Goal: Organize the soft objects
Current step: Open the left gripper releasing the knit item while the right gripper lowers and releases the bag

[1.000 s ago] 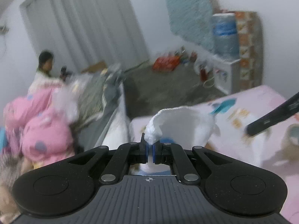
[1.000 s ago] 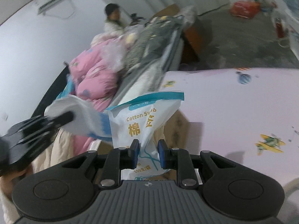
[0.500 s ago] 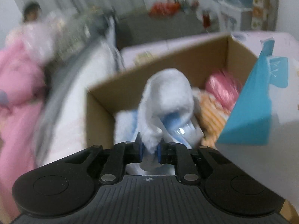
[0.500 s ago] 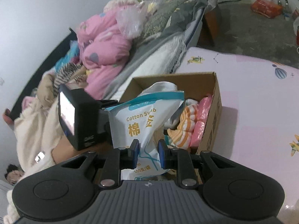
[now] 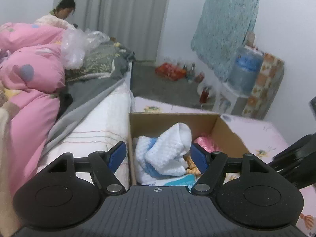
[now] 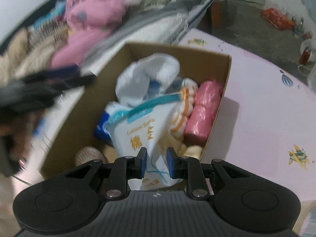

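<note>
Left gripper: now wide open; white knitted cloth released in cardboard box, 12 o'clock.
Right gripper: grips cotton swab bag, lowered into box; release is next, I judge.

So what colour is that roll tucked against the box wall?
Pink roll, clearest in the right wrist view.

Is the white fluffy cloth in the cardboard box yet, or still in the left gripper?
In the box. The white fluffy cloth lies crumpled inside the cardboard box; the left gripper is open around it.
</note>
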Motion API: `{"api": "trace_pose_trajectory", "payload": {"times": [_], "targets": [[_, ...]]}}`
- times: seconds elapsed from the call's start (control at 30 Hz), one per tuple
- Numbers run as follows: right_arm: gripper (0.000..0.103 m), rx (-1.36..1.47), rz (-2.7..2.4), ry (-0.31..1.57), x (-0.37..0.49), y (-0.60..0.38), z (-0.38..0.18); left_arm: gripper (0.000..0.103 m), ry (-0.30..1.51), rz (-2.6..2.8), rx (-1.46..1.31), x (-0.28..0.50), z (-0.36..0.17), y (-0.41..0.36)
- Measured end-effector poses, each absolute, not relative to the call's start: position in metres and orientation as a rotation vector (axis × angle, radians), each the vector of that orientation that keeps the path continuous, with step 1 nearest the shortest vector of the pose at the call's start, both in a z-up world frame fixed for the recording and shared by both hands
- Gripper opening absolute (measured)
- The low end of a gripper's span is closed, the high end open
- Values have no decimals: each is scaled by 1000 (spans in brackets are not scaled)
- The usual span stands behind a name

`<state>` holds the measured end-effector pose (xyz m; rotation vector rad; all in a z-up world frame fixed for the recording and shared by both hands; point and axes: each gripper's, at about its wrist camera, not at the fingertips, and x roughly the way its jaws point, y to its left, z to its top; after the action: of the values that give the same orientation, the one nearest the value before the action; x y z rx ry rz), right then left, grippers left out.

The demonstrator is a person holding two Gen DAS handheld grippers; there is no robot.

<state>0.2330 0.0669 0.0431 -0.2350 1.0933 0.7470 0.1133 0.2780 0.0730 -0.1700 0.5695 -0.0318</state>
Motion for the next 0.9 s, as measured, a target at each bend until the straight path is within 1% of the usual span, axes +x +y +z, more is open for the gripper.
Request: {"api": "trace_pose_trajectory", "payload": {"times": [0.2, 0.33, 0.47, 0.53, 0.57, 0.6, 0.77, 0.87, 0.9], "targets": [[21, -378, 634, 1153, 223, 90, 34, 72, 515, -87, -151, 104, 65, 274], [21, -633, 615, 1171, 203, 118, 30, 72, 484, -133, -161, 93, 57, 273], [23, -718, 606, 1125, 188, 130, 45, 72, 448, -175, -189, 83, 48, 274], [30, -750, 601, 1097, 186, 134, 56, 72, 439, -201, -208, 78, 43, 275], [38, -765, 608, 1092, 185, 135, 60, 72, 437, -209, -215, 76, 41, 276], [41, -769, 609, 1085, 185, 135, 63, 72, 439, -215, -218, 75, 39, 277], [39, -806, 663, 1054, 176, 147, 53, 72, 455, -230, -227, 78, 29, 281], [32, -880, 727, 1041, 169, 160, 32, 72, 475, -235, -252, 79, 22, 286], [32, -908, 730, 1030, 169, 164, 23, 72, 480, -237, -263, 80, 21, 288]]}}
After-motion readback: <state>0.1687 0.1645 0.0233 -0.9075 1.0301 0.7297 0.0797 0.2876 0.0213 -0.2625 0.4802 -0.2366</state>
